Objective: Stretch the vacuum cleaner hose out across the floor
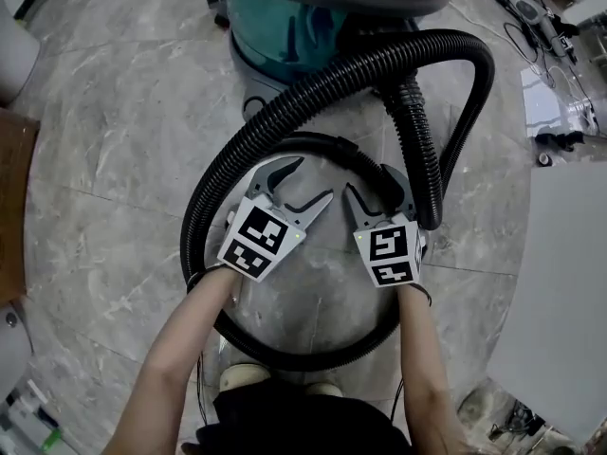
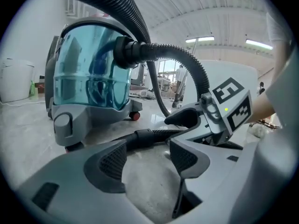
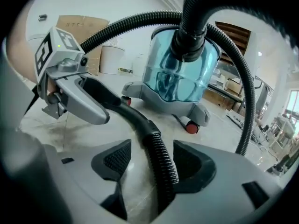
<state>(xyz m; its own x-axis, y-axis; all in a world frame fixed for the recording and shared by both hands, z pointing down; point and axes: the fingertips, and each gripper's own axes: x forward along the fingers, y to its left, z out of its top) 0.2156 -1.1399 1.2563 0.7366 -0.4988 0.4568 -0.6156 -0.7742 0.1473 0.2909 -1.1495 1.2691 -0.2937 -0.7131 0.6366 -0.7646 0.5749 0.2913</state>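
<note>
The teal canister vacuum (image 1: 303, 27) stands on the marble floor ahead of me, and its black ribbed hose (image 1: 285, 102) coils in a loop around both grippers. My left gripper (image 1: 309, 180) hangs open just above the floor inside the loop. In the left gripper view its jaws (image 2: 148, 158) hold nothing, and the hose's smooth cuff (image 2: 148, 135) lies just beyond them. My right gripper (image 1: 372, 186) is open too. In the right gripper view the hose (image 3: 161, 164) runs between its pads (image 3: 117, 160), close to the right one, and no pad presses on it.
A brown wooden edge (image 1: 9, 207) is at the left and a pale panel (image 1: 569, 282) at the right. Cables and tools (image 1: 531, 8) lie at the far right. A cardboard box (image 3: 79, 24) and a white bucket (image 3: 112, 57) stand behind. My shoes (image 1: 242, 377) are inside the loop.
</note>
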